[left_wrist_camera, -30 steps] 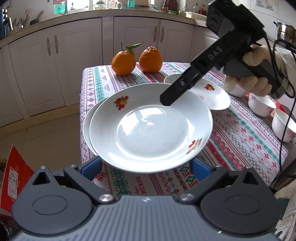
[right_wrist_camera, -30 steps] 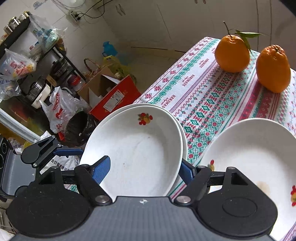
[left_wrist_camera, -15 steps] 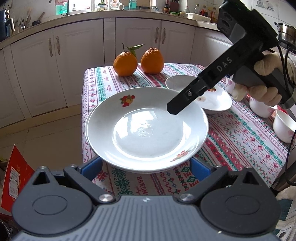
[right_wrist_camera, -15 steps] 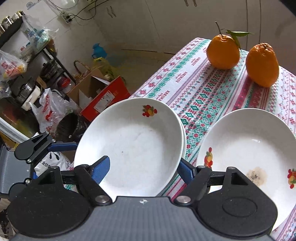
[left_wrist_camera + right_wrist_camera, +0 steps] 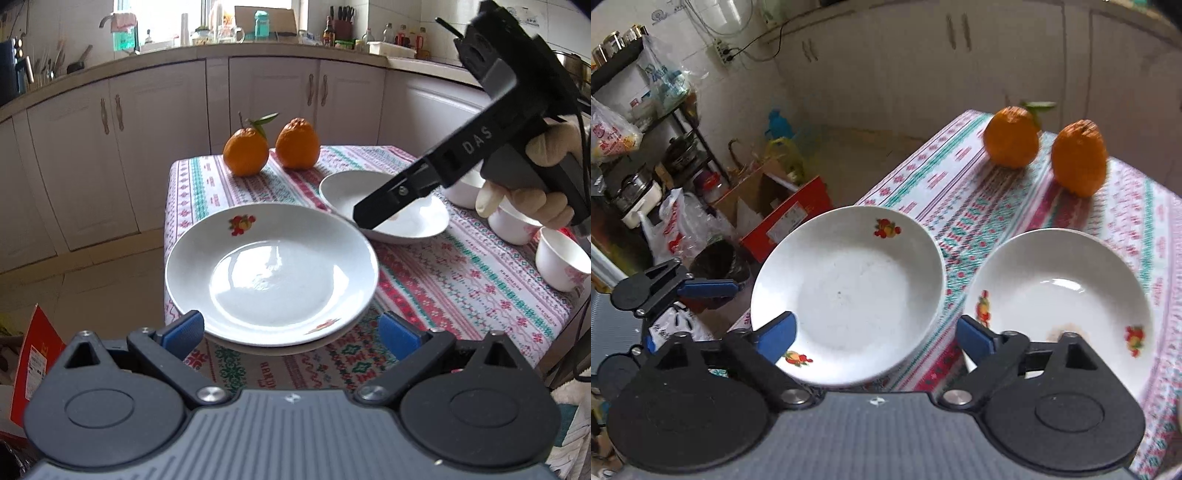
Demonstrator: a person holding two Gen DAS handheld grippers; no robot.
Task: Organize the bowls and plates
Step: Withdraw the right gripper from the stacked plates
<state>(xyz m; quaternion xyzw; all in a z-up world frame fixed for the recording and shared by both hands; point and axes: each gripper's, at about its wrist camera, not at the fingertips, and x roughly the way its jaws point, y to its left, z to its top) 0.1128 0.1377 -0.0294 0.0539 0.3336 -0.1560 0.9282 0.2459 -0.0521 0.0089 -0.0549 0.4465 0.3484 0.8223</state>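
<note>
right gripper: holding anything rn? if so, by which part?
Nothing. The right gripper has just opened; its jaws stand wide and clear of the stacked plates, gripping no rim. The left gripper is open too.

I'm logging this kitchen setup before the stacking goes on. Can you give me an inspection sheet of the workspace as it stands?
Surface: table under a patterned tablecloth.
Job's things: stacked plates at the near edge; single plate beside them, brownish mark inside; small bowls at the right.
Clutter: two oranges at the far end.
Grippers: left gripper open, the stack's rim between its pads; right gripper open, jaws have just been opening, pads off the plates.
Cables: black cable at the gloved hand.
Surroundings: white cabinets; red box and bags on the floor.
</note>
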